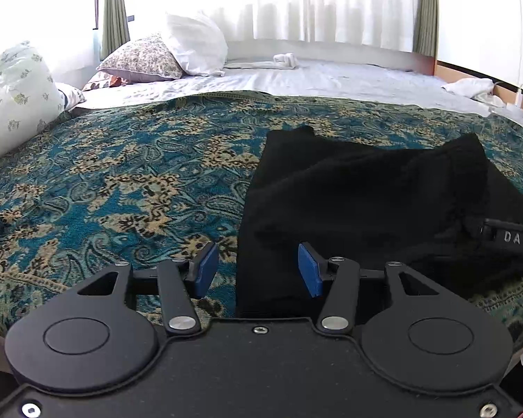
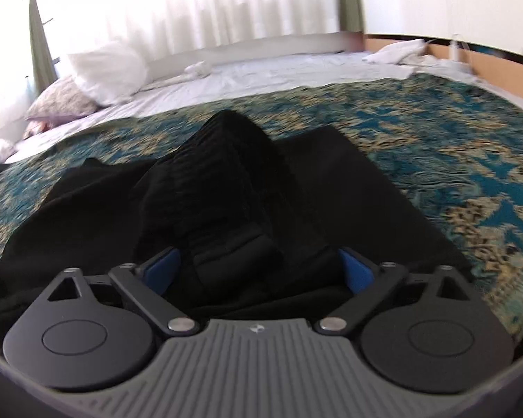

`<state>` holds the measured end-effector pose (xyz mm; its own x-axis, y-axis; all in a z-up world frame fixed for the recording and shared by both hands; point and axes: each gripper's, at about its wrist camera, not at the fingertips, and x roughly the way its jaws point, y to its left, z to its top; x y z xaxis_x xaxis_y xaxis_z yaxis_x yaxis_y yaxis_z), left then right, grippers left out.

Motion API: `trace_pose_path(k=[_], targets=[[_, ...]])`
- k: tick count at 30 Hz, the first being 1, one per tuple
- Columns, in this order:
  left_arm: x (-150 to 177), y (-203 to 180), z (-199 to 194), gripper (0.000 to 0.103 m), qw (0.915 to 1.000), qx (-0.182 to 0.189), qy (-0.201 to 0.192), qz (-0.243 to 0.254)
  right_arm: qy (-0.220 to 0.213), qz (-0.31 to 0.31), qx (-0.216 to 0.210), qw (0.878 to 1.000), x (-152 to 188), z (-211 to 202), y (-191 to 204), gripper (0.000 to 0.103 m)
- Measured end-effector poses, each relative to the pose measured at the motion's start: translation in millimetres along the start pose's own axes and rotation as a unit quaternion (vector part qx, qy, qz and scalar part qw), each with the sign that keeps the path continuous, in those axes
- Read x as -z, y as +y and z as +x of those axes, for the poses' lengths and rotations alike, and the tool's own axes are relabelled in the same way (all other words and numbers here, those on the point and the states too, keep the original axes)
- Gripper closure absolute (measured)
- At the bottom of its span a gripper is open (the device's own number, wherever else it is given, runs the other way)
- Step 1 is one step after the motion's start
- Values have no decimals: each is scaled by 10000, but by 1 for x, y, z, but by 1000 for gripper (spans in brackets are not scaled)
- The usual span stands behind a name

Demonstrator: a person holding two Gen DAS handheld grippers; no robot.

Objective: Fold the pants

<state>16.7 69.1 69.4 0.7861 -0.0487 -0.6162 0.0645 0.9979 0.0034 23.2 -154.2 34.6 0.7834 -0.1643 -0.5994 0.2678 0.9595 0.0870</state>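
Black pants [image 1: 366, 202] lie rumpled on the patterned bedspread, right of centre in the left wrist view. My left gripper [image 1: 258, 270] is open over their near left edge; its blue pads [image 1: 308, 270] touch nothing. In the right wrist view the pants [image 2: 97, 202] fill the middle, with a raised ridge of cloth running away from me. My right gripper [image 2: 261, 271] is open low over them, and a bunched fold sits between its blue pads [image 2: 357, 271] without being pinched. A black part with white letters [image 1: 512, 238] rests on the pants at the right edge of the left wrist view.
The teal and tan bedspread [image 1: 122, 181] covers the near half of the bed, with white sheet [image 1: 331, 80] beyond. Pillows [image 1: 195, 45] are stacked at the far left, and a floral bundle [image 1: 14, 94] lies at the left edge. White cloth and cables [image 1: 484, 94] lie at the far right.
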Motion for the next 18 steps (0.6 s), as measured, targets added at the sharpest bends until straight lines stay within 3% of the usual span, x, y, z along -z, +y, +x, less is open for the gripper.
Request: trace_pose_path(k=[1, 2, 4, 6, 7, 8, 12, 16, 17, 18], targets=[[0, -1, 1, 55, 10000, 34, 11, -5, -50, -20, 8, 10000, 1, -2, 2, 25], [1, -3, 2, 55, 10000, 67, 23, -8, -92, -66, -31, 9999, 2, -5, 3, 39], [0, -6, 2, 55, 9999, 96, 28, 4, -219, -115, -180, 9995, 0, -8, 3, 50], [-2, -10, -1, 55, 9999, 132, -24, 20, -507, -123, -154, 9985, -7, -17, 0, 74], [-3, -12, -3, 55, 9998, 161, -69, 28, -712, -117, -99, 9973, -12, -24, -3, 76], [-4, -14, -5, 55, 9997, 207, -114, 46, -905, -113, -44, 9958, -16, -30, -6, 85], [-5, -23, -6, 54, 9991, 332, -159, 187, -1175, -265, 331, 9922, -18, -41, -22, 86], [1, -33, -1, 54, 9987, 434, -57, 267, -520, -206, 541, 9970, -2, -26, -45, 81], [2, -35, -1, 54, 9986, 429, -60, 310, -410, -260, 497, 9976, 3, -24, -48, 65], [2, -36, 0, 54, 9985, 416, -70, 348, -469, -344, 410, 9975, 5, -27, -48, 56]])
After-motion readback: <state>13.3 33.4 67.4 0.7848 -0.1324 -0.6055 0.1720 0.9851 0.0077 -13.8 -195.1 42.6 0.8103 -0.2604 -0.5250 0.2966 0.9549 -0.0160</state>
